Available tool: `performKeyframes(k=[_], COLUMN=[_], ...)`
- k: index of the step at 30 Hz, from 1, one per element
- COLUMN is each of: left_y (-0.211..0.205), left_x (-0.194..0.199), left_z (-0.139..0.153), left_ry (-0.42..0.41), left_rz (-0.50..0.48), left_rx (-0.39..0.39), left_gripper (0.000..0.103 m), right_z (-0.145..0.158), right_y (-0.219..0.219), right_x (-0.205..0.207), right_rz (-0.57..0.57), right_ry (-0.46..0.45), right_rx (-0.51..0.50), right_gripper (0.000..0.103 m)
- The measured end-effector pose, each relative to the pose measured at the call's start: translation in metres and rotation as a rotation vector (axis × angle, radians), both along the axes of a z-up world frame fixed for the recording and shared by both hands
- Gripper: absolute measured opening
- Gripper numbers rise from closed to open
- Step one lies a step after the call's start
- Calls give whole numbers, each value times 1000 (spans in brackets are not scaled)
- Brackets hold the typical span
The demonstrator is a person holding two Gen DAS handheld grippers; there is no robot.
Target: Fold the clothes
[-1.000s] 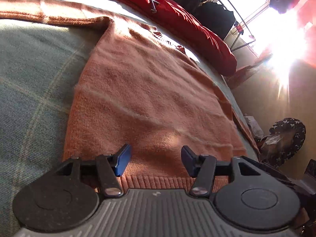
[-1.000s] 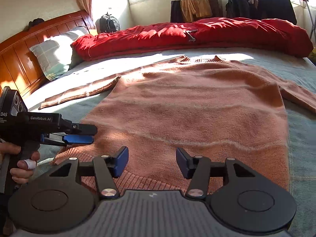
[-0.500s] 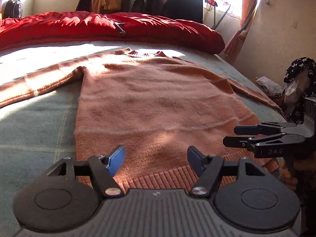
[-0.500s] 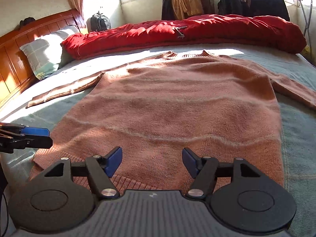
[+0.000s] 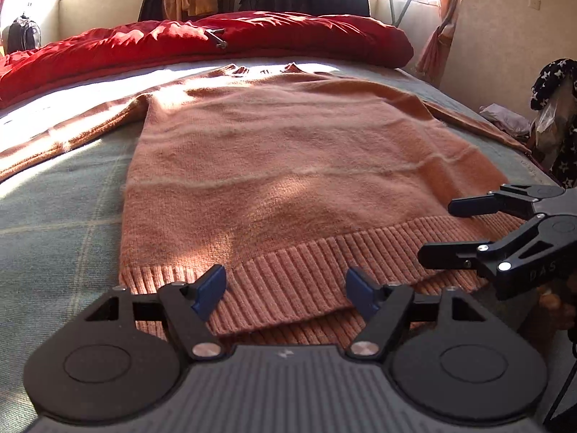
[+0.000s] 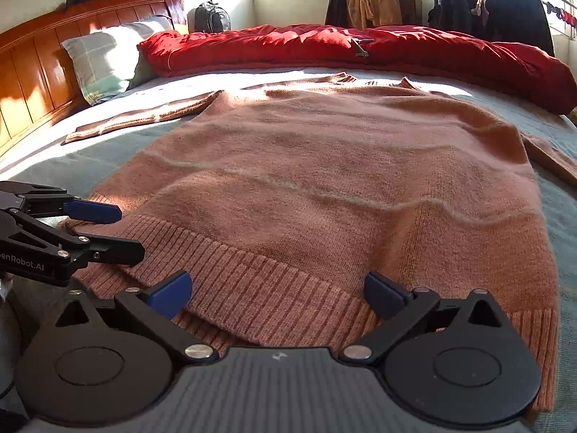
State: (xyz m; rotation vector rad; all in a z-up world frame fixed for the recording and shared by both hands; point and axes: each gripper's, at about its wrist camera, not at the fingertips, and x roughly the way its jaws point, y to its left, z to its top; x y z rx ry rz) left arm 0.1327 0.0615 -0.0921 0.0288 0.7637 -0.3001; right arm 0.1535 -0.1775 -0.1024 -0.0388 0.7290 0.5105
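On the bed [image 6: 43, 158], an orange sweater [image 6: 324, 187] lies flat, front up, sleeves out to both sides, ribbed hem [image 5: 324, 263] nearest the 2 claws. Left claw [image 5: 285, 288] sits over the hem's left part, jaws spread and just been opening, hem between them, pads not pressing. Right claw [image 6: 277, 294] over the right part, jaws spread wide, just been opening, nothing gripped. Red duvet [image 6: 360, 50] bunched along the far edge.

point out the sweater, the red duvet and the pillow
sweater [image 6: 324, 187]: right wrist view, middle of its body
red duvet [image 6: 360, 50]: right wrist view, top of the bundle
pillow [image 6: 104, 61]: right wrist view, its checked face
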Motion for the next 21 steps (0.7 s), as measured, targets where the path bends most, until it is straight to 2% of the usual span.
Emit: performKeyframes(k=[2,4,8,11,15,18,21], left_y=[-9,-22,-50,-77,-122,-160,-197], left_x=[3,5,9,12,15,20,27], left_z=[5,10,21,24,27,31,35], left_ry=[-1,-25,-62,-74,-88,-107,-120], left_rz=[-4,-28,-123,-194,-306,-400,-472], left_rx=[46,86,75,64,99,124,138], left_gripper=[74,74,74,74,74,74,75], right_z=[9,22,43,37,13,1,-6], right_y=[-12,-34,-90,-137,-187,-207,-221], right_x=[2,0,-5,-2,-3,-5,-6], right_rz=[-15,-59,-183,-298,-446,-495,-522], right_ry=[28,15,-9,39,113,135,138], right_rx=[71,143,289,425,613,698,736], right_gripper=[103,103,103,103,103,103,103])
